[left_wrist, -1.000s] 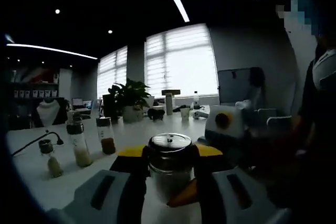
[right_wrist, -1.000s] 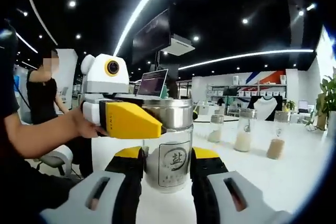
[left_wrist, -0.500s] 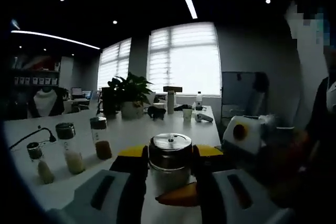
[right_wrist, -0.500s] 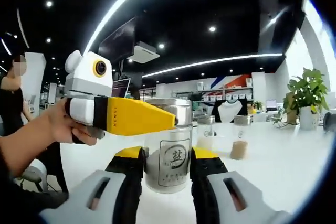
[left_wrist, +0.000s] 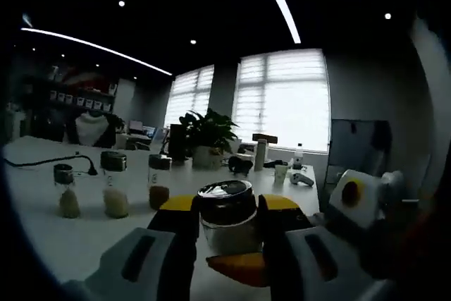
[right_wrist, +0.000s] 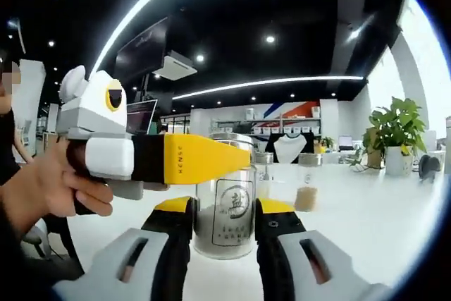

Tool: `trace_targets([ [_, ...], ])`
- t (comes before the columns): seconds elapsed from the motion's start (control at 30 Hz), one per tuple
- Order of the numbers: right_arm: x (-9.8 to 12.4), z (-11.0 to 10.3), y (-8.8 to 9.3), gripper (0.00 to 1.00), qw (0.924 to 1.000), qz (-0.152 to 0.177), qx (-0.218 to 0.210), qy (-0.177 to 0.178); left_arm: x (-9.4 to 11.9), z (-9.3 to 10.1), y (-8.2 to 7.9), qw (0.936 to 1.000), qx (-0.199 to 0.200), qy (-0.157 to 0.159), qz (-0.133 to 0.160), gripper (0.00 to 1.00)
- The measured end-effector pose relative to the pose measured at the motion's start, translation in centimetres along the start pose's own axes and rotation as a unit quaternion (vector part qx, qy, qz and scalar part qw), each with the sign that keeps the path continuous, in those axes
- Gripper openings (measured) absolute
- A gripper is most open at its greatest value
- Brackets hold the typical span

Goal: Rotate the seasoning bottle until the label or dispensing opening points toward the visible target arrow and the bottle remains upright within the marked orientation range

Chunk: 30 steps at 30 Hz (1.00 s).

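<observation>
Left gripper view: seasoning bottle [left_wrist: 227, 215] upright on white counter [left_wrist: 56, 237], pinched betw. yellow-padded jaws of left tongs [left_wrist: 227, 206], steel lid facing camera. Jaws narrow, pressed to both sides of glass. Orange-yellow jaw tip of the other tongs [left_wrist: 236, 267] poking in low, just in front of bottle base. Three spice jars [left_wrist: 113, 192] in a row at left, well apart from bottle, w/ pale and brown fills. Potted plant [left_wrist: 204, 137] and bright blinds [left_wrist: 285, 98] behind; dark cable [left_wrist: 42, 162] trailing on counter far left.

Right gripper view: same bottle [right_wrist: 225, 206] upright betw. black-and-yellow jaws of right tongs [right_wrist: 224, 209], jaws narrow and touching glass on both sides. Square label w/ circled character [right_wrist: 232, 211] facing camera. Left tongs [right_wrist: 180, 160] reaching in from left, held by person's hand [right_wrist: 53, 192]; yellow jaw lying across bottle near lid height, tip touching upper glass. Cannot tell grip of its far jaw from here. Two spice jars [right_wrist: 306, 187] farther back on counter [right_wrist: 366, 223], right of bottle. Potted plant [right_wrist: 396, 132] at right edge; shelving [right_wrist: 282, 128] and ceiling light strips [right_wrist: 268, 84] in bkgd.
</observation>
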State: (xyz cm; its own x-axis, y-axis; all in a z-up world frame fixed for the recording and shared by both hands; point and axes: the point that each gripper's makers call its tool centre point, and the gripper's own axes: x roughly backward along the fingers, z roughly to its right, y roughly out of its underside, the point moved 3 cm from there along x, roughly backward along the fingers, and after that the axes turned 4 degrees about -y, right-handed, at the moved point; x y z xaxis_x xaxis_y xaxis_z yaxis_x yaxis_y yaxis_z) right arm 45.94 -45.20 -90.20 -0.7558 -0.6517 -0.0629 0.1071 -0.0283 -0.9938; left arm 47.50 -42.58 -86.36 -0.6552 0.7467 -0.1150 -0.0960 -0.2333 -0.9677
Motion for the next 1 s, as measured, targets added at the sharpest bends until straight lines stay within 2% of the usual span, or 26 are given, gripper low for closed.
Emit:
trace_targets([
  [0.1,-0.2,-0.7,0.2,0.32,0.9994,0.001,0.004,-0.034,0.8,-0.3,0.2,1.0000,-0.004,0.004,0.006,0.35],
  [0.13,-0.3,-1.1,0.4,0.32,0.9982,0.000,-0.006,-0.059,1.0,-0.4,0.2,0.9999,-0.012,0.006,0.005,0.35],
  [0.23,-0.1,-1.6,0.7,0.31,0.9957,-0.006,-0.013,-0.092,1.8,0.1,0.5,0.9957,-0.087,0.032,-0.005,0.35],
  [0.33,0.0,-1.9,0.9,0.31,0.9933,-0.014,-0.007,-0.114,2.3,0.5,0.8,0.9905,-0.128,0.048,-0.014,0.35],
  [0.53,0.4,-2.7,0.6,0.31,0.9853,-0.010,-0.013,-0.170,3.2,0.8,0.4,0.9927,-0.100,0.065,-0.015,0.33],
  [0.63,0.5,-2.8,0.7,0.31,0.9843,-0.015,-0.001,-0.176,3.4,0.9,0.3,0.9923,-0.100,0.073,-0.011,0.32],
  [0.67,0.6,-3.0,0.7,0.31,0.9831,-0.012,0.016,-0.182,3.5,1.0,0.2,0.9922,-0.099,0.075,-0.010,0.32],
  [0.8,0.7,-3.0,0.7,0.30,0.9827,-0.016,0.015,-0.184,3.7,1.1,0.4,0.9909,-0.100,0.088,-0.014,0.32],
  [0.83,0.8,-3.2,0.6,0.30,0.9816,-0.021,-0.001,-0.190,3.7,1.0,0.4,0.9912,-0.096,0.091,-0.013,0.32],
  [0.93,0.7,-3.7,0.3,0.31,0.9792,-0.015,0.008,-0.202,4.1,0.4,-0.2,0.9931,-0.064,0.098,0.003,0.32],
  [1.0,0.7,-4.0,0.4,0.31,0.9767,-0.013,0.010,-0.214,4.5,0.4,0.1,0.9927,-0.050,0.109,-0.009,0.32],
])
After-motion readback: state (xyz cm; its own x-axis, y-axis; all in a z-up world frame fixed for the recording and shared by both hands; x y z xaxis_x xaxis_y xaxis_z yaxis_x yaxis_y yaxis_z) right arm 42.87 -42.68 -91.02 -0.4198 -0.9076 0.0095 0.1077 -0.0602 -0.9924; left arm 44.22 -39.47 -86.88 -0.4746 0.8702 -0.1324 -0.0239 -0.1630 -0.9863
